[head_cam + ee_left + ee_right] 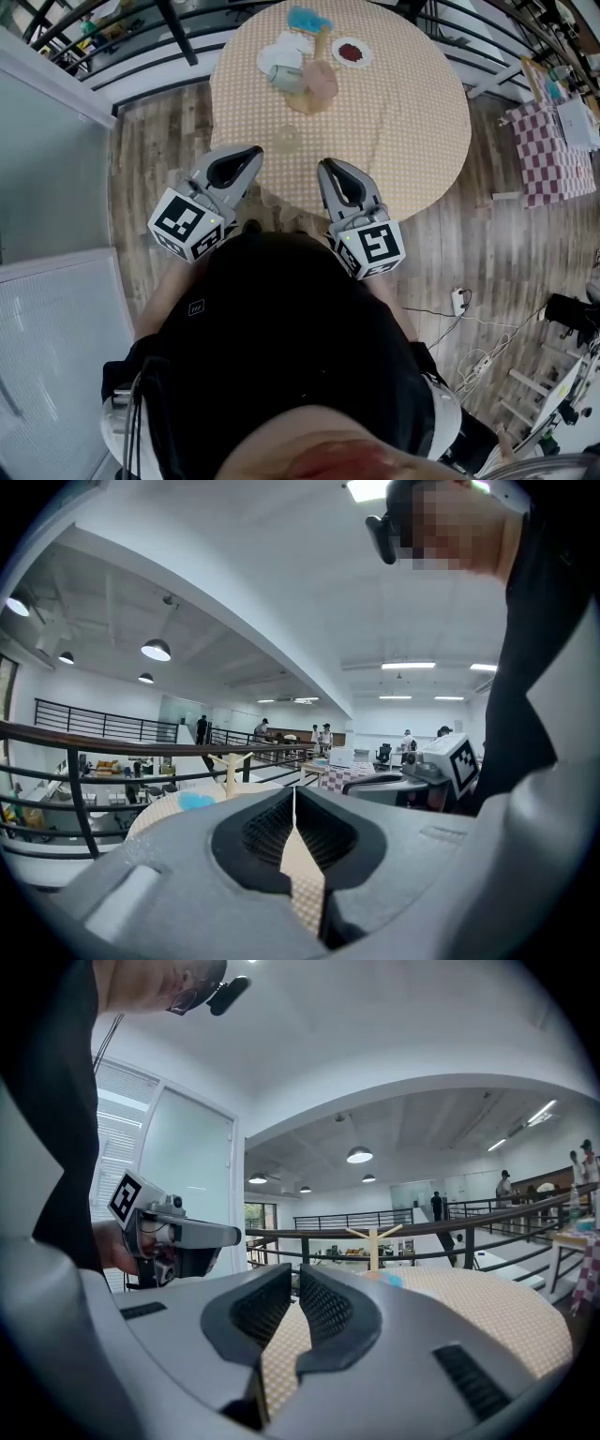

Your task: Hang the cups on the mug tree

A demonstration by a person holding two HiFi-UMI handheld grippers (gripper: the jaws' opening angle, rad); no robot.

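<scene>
Our left gripper (255,150) and right gripper (328,165) are both closed, holding nothing, at the near edge of the table (412,141). The cups (286,78) lie well ahead at the far side, beside the mug tree (322,45).

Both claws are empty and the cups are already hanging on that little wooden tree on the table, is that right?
Not quite. The left claw and the right claw are empty, but the cups are not hanging. The head view shows them lying on the table beside the mug tree, and the right gripper view shows its branches bare.
</scene>
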